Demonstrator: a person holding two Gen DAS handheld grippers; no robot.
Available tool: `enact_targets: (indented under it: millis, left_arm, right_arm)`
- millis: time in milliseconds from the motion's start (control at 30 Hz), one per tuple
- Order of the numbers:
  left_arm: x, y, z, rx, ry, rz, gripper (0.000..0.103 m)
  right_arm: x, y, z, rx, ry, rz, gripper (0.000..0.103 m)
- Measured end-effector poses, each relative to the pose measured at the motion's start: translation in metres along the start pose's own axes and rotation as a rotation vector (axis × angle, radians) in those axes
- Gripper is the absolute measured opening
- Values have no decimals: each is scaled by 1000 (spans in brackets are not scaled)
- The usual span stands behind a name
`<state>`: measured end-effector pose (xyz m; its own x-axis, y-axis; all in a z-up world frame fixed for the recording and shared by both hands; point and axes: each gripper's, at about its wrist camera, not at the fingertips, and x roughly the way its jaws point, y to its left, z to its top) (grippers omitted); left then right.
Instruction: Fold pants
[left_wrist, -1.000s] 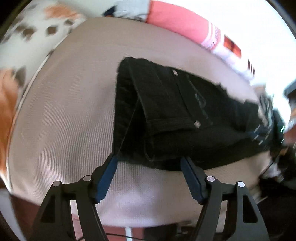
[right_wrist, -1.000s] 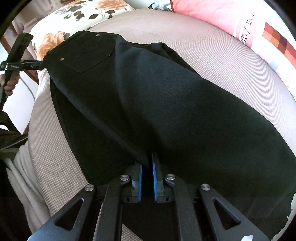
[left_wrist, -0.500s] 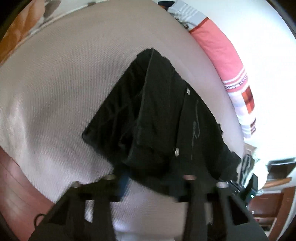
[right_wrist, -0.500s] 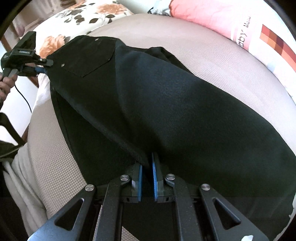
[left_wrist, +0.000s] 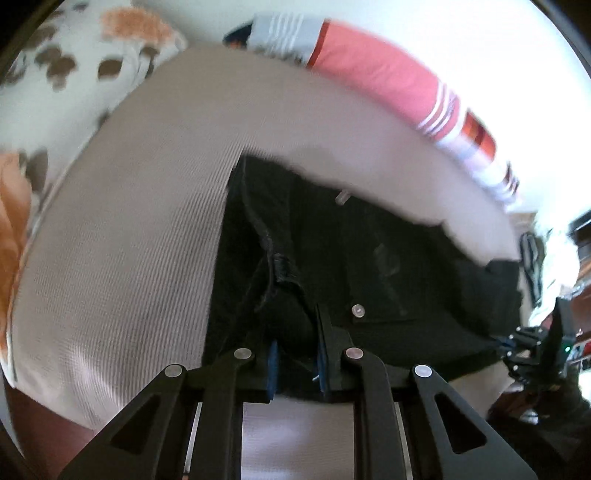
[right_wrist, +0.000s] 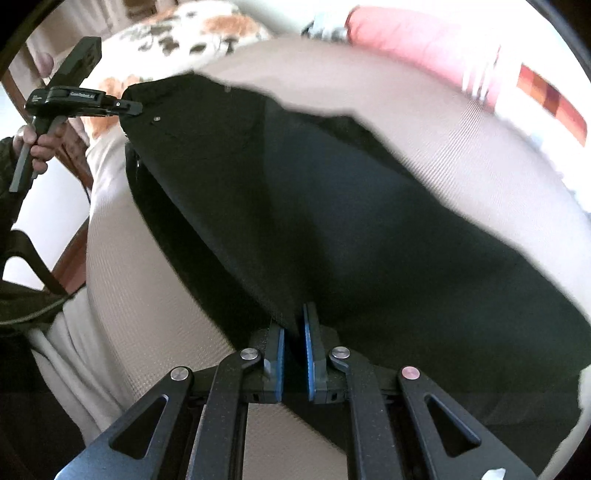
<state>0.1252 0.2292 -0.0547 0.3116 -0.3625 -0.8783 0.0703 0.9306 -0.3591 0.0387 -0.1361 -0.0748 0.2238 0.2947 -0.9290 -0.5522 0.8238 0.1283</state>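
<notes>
The black pants (right_wrist: 332, 206) lie on a beige ribbed bedspread (left_wrist: 122, 236), held at two ends. The left gripper (left_wrist: 295, 354) is clamped on the bunched waistband, near the rivet (left_wrist: 357, 311) of the rear pocket; fabric fills the space between its blue pads (left_wrist: 272, 363), so the jaws are gripping cloth, not merely closed. In the right wrist view the same gripper appears at the far left, its tip on the waistband corner, which stands raised off the bedspread.

The right gripper (right_wrist: 293, 354) is clamped on a ridge of fabric at the leg end of the garment. Its pads stand close together with a thin dark fold pinched between them.

Judged from the grip positions, one tool at the waist and one toward the leg end control the full length of the garment. This arrangement keeps the cloth taut along its long axis and allows one half to be carried over the other without sagging. The raised waistband corner suggests a lengthwise fold or a straightening lift is in hand; which of the two cannot be told.

A pink striped pillow (left_wrist: 388, 85) and a floral pillow (right_wrist: 207, 26) lie along the far edge of the bed, apart from the pants. Both are clear of the likely fold path.

Both views are blurred by motion, so fine seam detail is unreadable.
</notes>
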Motion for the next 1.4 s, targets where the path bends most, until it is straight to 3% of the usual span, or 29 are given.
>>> enact_targets:
  millis: [67,333,500,600,767,867,933,1033,1167,1400]
  left_arm:
    - [8,10,-8,-4,33,15,18]
    - [12,-2,-17,62,9,81,23]
    - [4,-16,-26,105,-34,196,49]
    - [-10,-24,-35,155,-57,246,55]
    - [-29,-44,-50,239,-113,358,55]
    - [-33,-78,-59,338,-159,304,55]
    - [-25,-110,-64,430,-160,227,55]
    - [-4,-154,-70,553,-139,125,55]
    - [33,-200,-76,667,-88,44,55]
    - [89,-255,-96,841,-38,28,55]
  right_arm:
    - [14,3,-3,6,38,18,8]
    - [13,8,-3,0,54,40,8]
    - [19,0,-5,74,42,70,9]
    - [19,-2,-5,94,32,78,9]
    - [20,-5,-3,128,24,95,11]
    - [19,-15,-8,170,20,126,11]
    - [20,-17,-7,199,22,140,11]
    - [19,-23,-7,234,32,160,12]
    - [22,-24,-4,273,45,181,12]
    - [21,-22,0,290,42,183,13]
